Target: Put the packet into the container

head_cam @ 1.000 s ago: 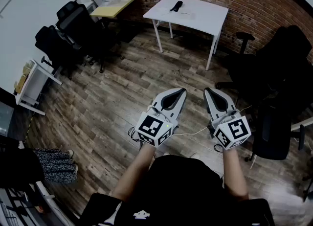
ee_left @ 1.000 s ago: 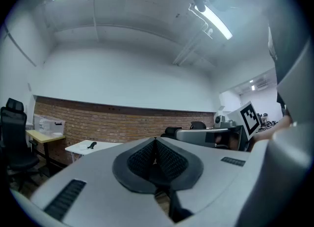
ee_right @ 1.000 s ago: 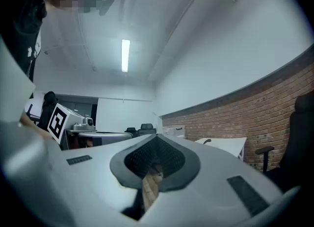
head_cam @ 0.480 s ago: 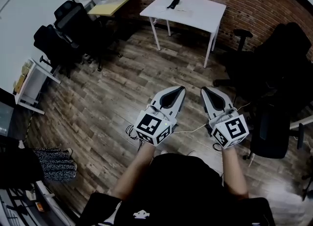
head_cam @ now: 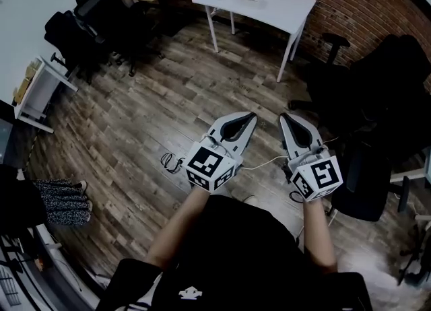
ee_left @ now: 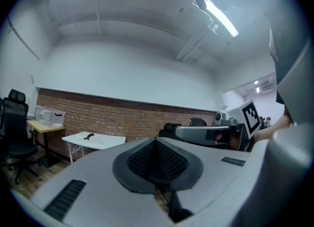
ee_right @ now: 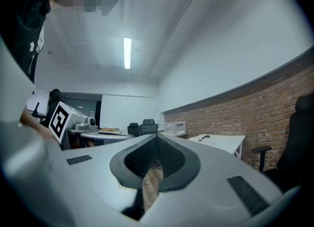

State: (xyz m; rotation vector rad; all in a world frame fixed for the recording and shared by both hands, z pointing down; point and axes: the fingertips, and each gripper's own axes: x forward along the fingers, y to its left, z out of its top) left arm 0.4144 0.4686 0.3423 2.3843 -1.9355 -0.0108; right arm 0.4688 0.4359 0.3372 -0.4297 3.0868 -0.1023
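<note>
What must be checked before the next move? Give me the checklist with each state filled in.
1. Left gripper empty: ok, jaws together on nothing.
2. Right gripper empty: ok, jaws together on nothing.
3. Jaws ready to grasp: not ok, both shut.
4. Packet located: cannot tell, none recognisable in any view.
5. Container located: cannot tell, none clearly shown.
6. White table within reach: not ok, it stands across the wood floor, well ahead of both grippers.
</note>
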